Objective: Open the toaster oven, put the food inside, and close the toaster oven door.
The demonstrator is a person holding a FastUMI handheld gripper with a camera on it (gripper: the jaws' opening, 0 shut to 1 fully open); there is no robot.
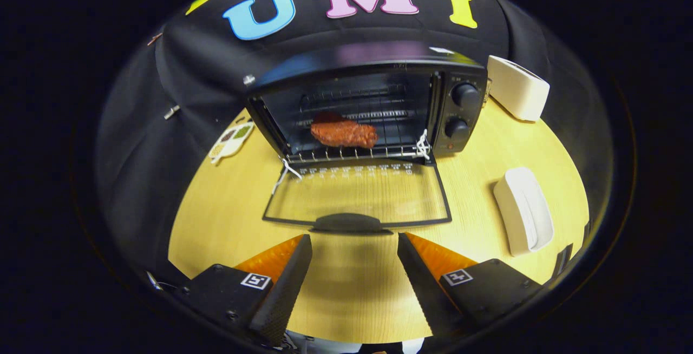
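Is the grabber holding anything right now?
No, nothing. The gripper is open, with bare table between its fingers. The food lies inside the toaster oven.

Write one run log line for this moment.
door: open flat | food: on oven rack | hand-held gripper: open, empty, before door handle

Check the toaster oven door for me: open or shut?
Open. The door lies folded down flat on the table, its handle just ahead of the empty, open hand-held gripper; the food sits on the rack inside.
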